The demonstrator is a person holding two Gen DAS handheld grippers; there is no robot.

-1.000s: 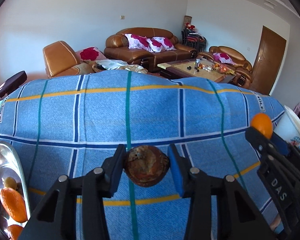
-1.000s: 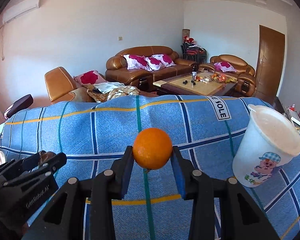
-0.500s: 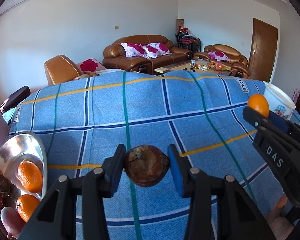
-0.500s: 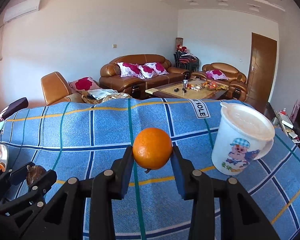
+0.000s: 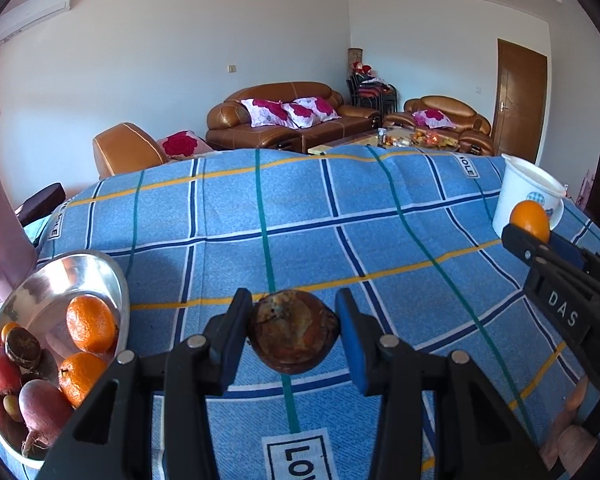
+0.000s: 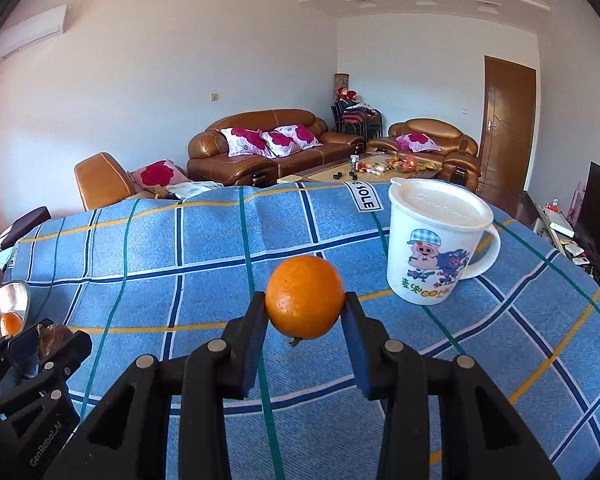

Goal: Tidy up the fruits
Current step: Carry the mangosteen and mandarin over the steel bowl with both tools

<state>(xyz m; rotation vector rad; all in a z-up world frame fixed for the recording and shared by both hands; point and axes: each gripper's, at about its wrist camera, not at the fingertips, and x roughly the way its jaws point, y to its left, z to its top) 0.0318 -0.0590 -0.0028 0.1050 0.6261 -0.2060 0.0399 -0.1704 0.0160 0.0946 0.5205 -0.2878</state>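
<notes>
Blue checked cloth (image 5: 300, 216) spreads under me: a steel bowl (image 5: 100, 268) of fruit at far left, my left tongs (image 5: 294, 334) clamped on a brown wrinkled fruit (image 5: 294, 336), my right tongs (image 6: 305, 312) clamped on an orange (image 6: 305, 297), beside a white lidded mug (image 6: 436, 248).

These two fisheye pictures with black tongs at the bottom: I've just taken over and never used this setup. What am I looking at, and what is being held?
There is no robot arm: a person holds one hand-held gripper in each hand, each with a camera looking along its fingers. The left view shows the left gripper shut on a dark brown fruit. The right view shows the right gripper shut on an orange. Below lies a blue checked cloth. On it stand a metal bowl of fruit at the left and a lidded white cup at the right.
</notes>
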